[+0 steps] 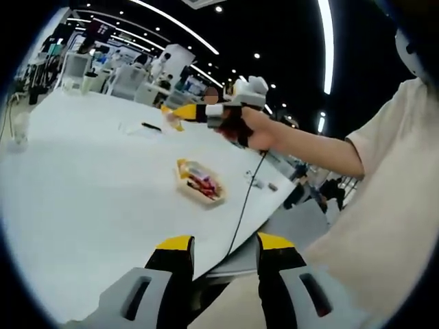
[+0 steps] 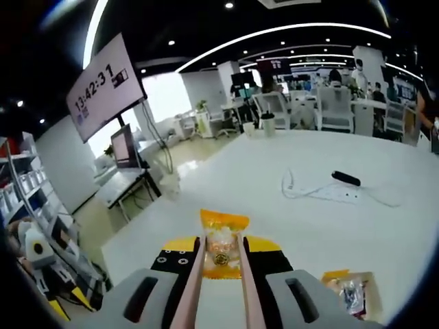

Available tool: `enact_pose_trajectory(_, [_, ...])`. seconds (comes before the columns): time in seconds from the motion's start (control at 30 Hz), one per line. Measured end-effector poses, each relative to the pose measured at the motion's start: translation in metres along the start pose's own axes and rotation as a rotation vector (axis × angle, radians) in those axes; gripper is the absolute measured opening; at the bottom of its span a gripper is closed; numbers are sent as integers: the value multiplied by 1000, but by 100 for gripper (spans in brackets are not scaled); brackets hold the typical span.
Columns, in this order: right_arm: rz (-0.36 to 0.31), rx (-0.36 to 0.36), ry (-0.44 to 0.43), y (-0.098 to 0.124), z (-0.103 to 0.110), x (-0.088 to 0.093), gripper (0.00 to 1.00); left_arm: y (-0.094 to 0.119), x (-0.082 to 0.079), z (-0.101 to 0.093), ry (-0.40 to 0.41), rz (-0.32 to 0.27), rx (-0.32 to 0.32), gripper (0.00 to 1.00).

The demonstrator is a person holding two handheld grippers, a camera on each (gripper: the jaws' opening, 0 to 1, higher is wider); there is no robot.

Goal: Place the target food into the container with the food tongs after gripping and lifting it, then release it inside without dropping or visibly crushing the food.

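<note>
Between the pink arms of the food tongs [image 2: 218, 288], in the right gripper view, sat an orange-wrapped snack packet [image 2: 221, 252], pinched and raised clear of the white table [image 2: 309, 226]; the right hand-held gripper [image 2: 219, 264] was clenched on the tongs, its yellow-tipped jaws pressing them from both sides. That view also showed a white power strip [image 2: 333, 194] with its cable and a dark object lying on it farther along the table, and a wall screen [image 2: 104, 86] reading 13:42:31. At its lower right edge the container [image 2: 353, 291] was cut off by the rim, only a corner with wrapped items visible. The left gripper view gave the container whole: a shallow tray [image 1: 200, 181] of red and pale packets resting on the table, near the table's edge, with a dark cable running past it. There the right hand-held gripper appeared from outside, held in a person's hand [image 1: 257, 130] well above the tray, though the packet at its tip was too small and blurred to make out. The left hand-held gripper [image 1: 225, 250] was released, jaws apart over the table's edge, holding nothing.
</note>
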State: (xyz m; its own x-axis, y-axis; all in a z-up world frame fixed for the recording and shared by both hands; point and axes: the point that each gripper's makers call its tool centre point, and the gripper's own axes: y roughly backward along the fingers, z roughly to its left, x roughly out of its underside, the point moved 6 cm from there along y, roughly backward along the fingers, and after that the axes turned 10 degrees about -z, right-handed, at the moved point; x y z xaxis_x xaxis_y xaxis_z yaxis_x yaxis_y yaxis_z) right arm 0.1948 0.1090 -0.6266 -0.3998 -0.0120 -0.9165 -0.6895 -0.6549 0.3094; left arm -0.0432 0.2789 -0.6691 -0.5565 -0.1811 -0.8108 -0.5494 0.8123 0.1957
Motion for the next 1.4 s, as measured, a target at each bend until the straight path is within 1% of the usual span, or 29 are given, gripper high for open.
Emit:
enact_pose_trajectory(0.17, [-6,14,-4,6,-5,-1,24,-1,4,-2,4,8,5,35])
enact_pose_trajectory(0.63, [-15,54,-7,26,-20,1,24,-4,5,-8,2,11,17,35])
enact_pose_trajectory(0.77, [-34,77,-20,36,-26,0,24,-5,7,-10,1,24,27,35])
enact_pose_trajectory(0.8, [-36,79,-21,37,-27,0,24,-6,6,-12,10,20,35,35])
enact_pose_trajectory(0.83, [-38,87,-23,41,-29,1,24,-9,2,-13,22,4,44,35])
enact_pose_trajectory(0.93, [-38,90,-25,43,-30,1,24,-11,0,-14,21,3,46,35])
enact_pose_trajectory(0.97, [-36,103,-27,50,-34,4,24,-19,-2,-16,-1,12,58,35])
enact_pose_trajectory(1.0, [-37,104,-26,52,-34,4,24,-19,-2,-17,-2,14,60,35])
enact_pose_trajectory(1.2, [-39,139,-27,71,-49,3,24,-25,2,-20,-5,33,82,35])
enact_pose_trajectory(1.4, [-32,157,-25,81,-56,6,24,-31,1,-25,-9,38,101,35])
